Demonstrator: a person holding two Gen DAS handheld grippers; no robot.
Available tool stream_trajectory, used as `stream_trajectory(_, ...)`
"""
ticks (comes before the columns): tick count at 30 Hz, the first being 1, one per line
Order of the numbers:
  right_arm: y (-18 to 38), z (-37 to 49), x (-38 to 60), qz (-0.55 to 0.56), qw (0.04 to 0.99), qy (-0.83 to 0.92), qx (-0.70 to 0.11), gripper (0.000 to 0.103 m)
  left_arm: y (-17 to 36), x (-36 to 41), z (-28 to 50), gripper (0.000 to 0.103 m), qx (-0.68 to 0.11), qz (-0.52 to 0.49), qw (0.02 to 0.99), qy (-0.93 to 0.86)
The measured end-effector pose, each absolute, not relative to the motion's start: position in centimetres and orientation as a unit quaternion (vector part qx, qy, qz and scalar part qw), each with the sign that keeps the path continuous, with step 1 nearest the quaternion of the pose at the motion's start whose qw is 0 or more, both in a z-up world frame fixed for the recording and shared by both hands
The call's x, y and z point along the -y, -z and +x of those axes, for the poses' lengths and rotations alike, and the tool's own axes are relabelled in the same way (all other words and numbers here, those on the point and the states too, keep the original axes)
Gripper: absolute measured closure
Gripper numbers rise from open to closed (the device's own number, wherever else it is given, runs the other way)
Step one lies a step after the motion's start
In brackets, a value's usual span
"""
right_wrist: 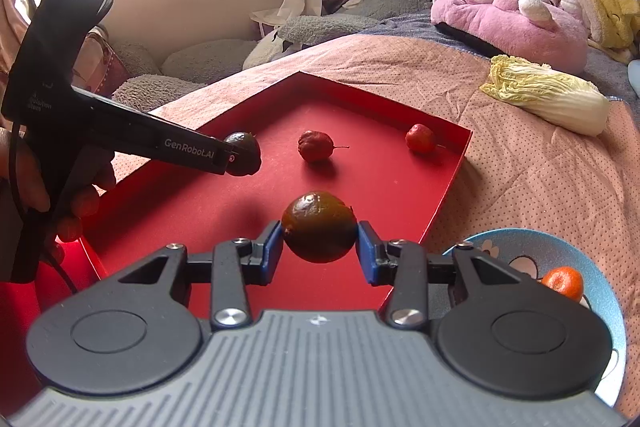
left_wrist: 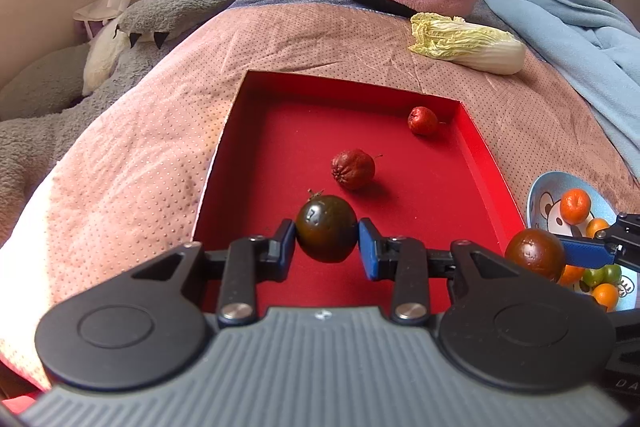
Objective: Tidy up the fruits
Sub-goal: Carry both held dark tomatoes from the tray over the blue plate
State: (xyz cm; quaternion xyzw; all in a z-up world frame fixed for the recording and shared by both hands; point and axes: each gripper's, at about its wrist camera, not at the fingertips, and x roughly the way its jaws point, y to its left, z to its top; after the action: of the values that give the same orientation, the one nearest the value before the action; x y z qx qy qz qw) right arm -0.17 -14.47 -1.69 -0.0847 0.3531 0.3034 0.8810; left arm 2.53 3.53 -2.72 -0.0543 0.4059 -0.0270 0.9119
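While each hand-held gripper clamps a dark brownish-green round tomato, left (left_wrist: 326, 229) and right (right_wrist: 319, 227), both hover over the shallow red cardboard tray (left_wrist: 478, 147); placing seems underway, so next lower gently, then release.

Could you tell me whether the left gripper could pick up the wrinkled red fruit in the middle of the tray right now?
Probably not yet: the left gripper is shut on a dark tomato, though the wrinkled red fruit lies unobstructed just ahead.
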Motion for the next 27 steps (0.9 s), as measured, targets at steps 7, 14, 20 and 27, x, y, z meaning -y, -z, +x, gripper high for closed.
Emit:
stream_trajectory(7,0.9,-2.0,16.0,-0.087,0.887,-0.296,-0.344,0.057,1.8,-2.1,1.7,0.066,-0.388,-0.05,0.919,0.043)
stream_trajectory(14,0.1,-3.6,18.2,-0.09,0.894,-0.282,-0.338,0.057,1.2,-0.2,1.4,0.066,-0.377,-0.043,0.923,0.059)
stream_trajectory(20,-0.1,-4.8,20.8,-0.09,0.899,-0.265,-0.337,0.057,0.7,1.7,1.3,0.066,-0.367,-0.036,0.926,0.08)
stream_trajectory(27,0.1,-5.7,24.3,-0.081,0.906,-0.238,-0.342,0.057,0.5,3.9,1.1,0.066,-0.367,-0.028,0.924,0.101)
